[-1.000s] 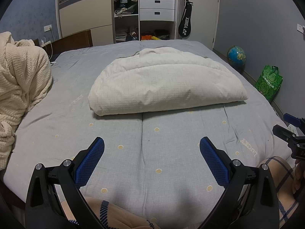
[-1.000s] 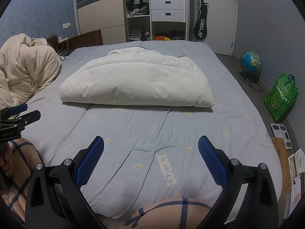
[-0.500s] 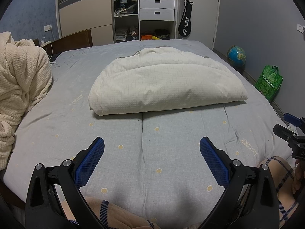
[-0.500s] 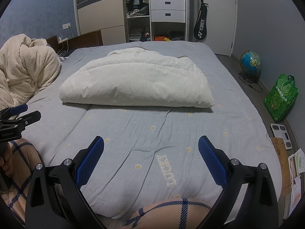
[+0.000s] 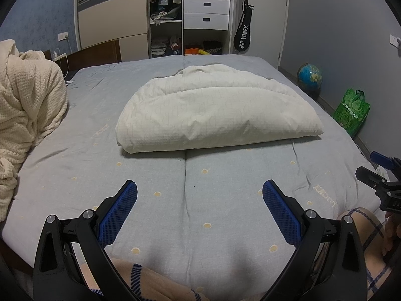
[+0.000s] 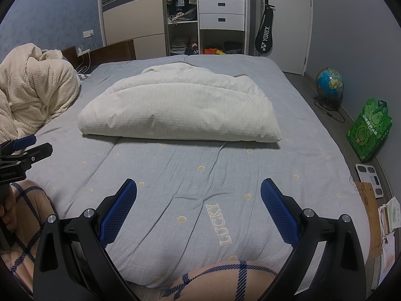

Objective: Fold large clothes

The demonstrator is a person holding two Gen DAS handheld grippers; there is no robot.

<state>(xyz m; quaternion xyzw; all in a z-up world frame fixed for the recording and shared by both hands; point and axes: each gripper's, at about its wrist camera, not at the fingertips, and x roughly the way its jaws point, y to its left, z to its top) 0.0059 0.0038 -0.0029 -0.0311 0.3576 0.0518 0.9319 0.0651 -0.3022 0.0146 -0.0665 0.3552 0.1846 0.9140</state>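
Both grippers (image 5: 199, 195) (image 6: 198, 194) gape wide, empty; folded white quilt (image 5: 215, 115) lies crosswise on bed (image 5: 75, 155).

Globe (image 6: 329, 85), green bag (image 6: 369, 130), scale (image 6: 370, 180).

1. the cream blanket (image 5: 27, 115) runs off the left edge, so its full size is unclear.
2. the right gripper (image 5: 381, 173) only pokes in at the frame's right edge.
3. the stuff on the wardrobe shelves (image 6: 180, 15) is too small to tell, maybe clothes.
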